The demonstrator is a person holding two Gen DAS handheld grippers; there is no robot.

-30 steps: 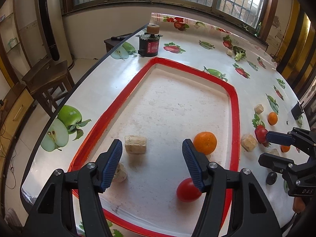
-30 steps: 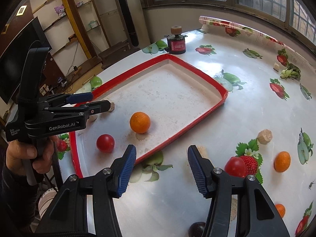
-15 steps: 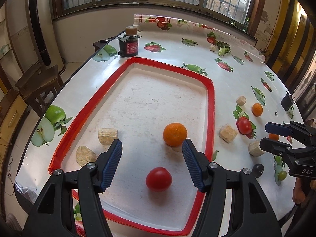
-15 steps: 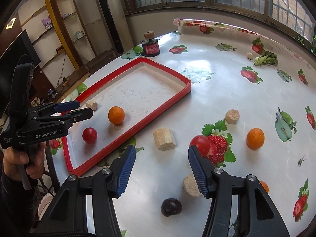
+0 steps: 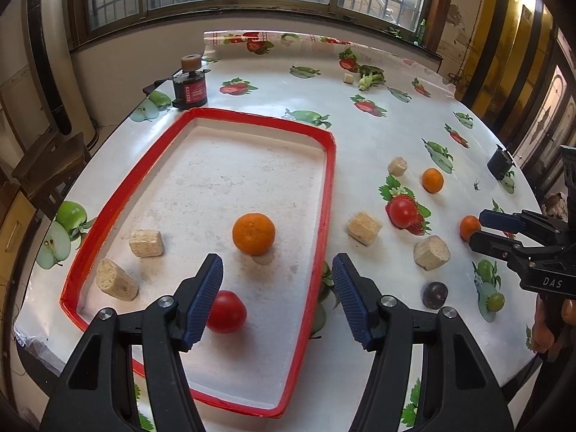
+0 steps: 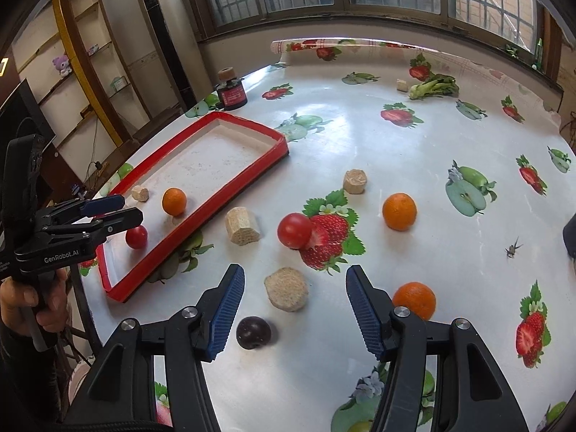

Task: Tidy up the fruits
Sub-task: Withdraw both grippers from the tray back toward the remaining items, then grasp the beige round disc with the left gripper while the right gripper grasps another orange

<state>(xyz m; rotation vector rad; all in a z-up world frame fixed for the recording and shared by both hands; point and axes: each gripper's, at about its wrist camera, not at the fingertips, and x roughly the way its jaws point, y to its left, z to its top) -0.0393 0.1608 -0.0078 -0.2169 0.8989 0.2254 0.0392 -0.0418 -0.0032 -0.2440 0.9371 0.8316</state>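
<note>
1. Both views have slid off the tray [image 5: 325,194] toward loose fruit on the surface [image 6: 414,165]; my right tool [image 6: 291,309] has just been opening, empty.
2. Left tool [image 5: 277,297] hangs spread, empty.
3. I judge the tomato [image 6: 294,230] smooth and soft: pinch its widest middle, gently.

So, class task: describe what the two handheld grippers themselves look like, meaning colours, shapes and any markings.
Both are black plastic tools with two angular arms, silver screws at the joints and ribbed blue pads on the fingers. The left gripper carries white "GenRobot.AI" lettering on its side; the right gripper shows "DAS". A dark sleeve covers the forearm behind the left one. No cables show.
</note>
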